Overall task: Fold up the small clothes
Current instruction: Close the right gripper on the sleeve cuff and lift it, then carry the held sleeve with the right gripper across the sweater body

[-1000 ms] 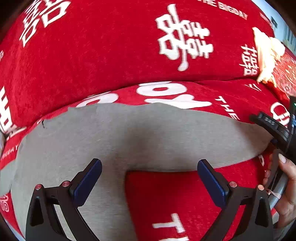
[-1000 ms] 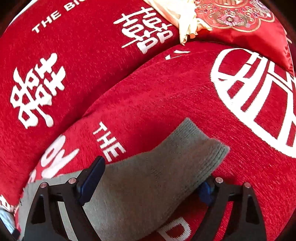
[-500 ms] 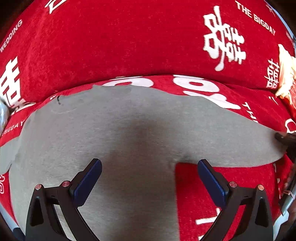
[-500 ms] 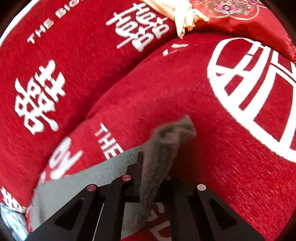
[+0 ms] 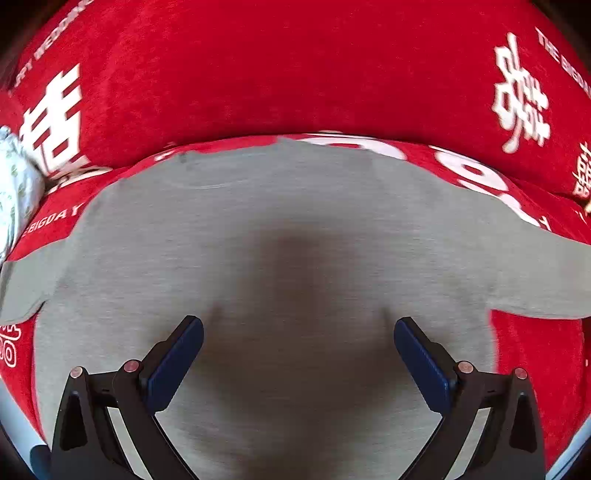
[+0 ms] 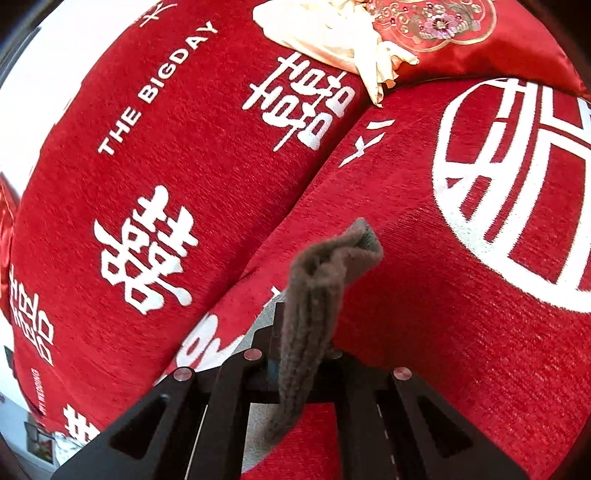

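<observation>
A grey garment [image 5: 280, 258] is spread flat on the red sofa cover [image 5: 295, 66]. The left claw [image 5: 298, 352] is held spread apart over its body. The right claw [image 6: 303, 343] is clamped on the sleeve cuff [image 6: 332, 258], which is bunched and raised.

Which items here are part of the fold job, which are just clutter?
In the job:
- grey top
- its sleeve cuff
- right tongs, shut on the cuff
- left tongs, open

Just lying about:
- cream cloth
- embroidered cushion
- white patterned fabric
</observation>
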A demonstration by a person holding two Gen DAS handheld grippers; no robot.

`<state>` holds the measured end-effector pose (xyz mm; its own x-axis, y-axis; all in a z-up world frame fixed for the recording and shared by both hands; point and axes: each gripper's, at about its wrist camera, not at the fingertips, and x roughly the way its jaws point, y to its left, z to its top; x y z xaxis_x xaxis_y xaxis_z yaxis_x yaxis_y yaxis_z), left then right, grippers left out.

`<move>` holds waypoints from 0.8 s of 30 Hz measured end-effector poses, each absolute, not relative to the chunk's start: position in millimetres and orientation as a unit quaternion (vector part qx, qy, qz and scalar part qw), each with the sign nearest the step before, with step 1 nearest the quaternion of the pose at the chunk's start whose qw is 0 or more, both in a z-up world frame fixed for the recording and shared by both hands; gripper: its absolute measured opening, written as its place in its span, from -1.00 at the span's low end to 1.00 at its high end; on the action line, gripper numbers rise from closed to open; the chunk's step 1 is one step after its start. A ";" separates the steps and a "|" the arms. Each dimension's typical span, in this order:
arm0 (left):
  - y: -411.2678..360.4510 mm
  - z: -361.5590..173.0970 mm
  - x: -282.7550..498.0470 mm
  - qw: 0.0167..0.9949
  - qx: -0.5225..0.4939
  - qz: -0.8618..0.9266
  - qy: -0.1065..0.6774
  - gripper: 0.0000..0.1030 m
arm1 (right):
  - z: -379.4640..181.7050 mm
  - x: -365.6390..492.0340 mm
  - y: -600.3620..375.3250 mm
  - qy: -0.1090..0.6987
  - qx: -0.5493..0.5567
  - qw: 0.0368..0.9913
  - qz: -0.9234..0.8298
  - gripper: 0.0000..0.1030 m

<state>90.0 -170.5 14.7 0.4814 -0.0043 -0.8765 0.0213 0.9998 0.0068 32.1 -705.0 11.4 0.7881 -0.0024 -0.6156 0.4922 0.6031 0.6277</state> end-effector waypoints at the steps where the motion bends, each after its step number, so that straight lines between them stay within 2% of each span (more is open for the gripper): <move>1: -161.1 14.3 89.8 0.861 0.008 -0.003 0.508 1.00 | 8.0 32.8 -704.9 0.288 0.425 0.846 -0.147 -0.91; 5: -118.6 10.9 88.0 0.862 0.006 0.011 0.507 1.00 | 6.7 28.4 -697.5 0.281 0.419 0.847 -0.167 -0.91; 9: -78.2 4.8 87.4 0.860 0.005 0.022 0.509 1.00 | 29.3 21.0 -689.8 0.282 0.386 0.854 -0.205 -0.91; 12: -44.0 -0.3 90.2 0.859 0.001 0.028 0.511 1.00 | 27.3 13.7 -688.6 0.284 0.403 0.843 -0.216 -0.91; 16: 5.1 -7.4 91.0 0.854 -0.039 0.022 0.518 1.00 | 32.2 13.2 -687.3 0.312 0.391 0.834 -0.235 -0.91; 24: 31.0 -5.5 83.9 0.856 -0.024 -0.024 0.515 1.00 | 58.2 13.1 -680.6 0.355 0.398 0.802 -0.270 -0.91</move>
<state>83.9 31.0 -5.5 0.4682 -0.0655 -0.8812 0.0166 0.9977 -0.0654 13.1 -680.6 58.2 0.6019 -0.1499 -0.7843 0.7151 0.5384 0.4459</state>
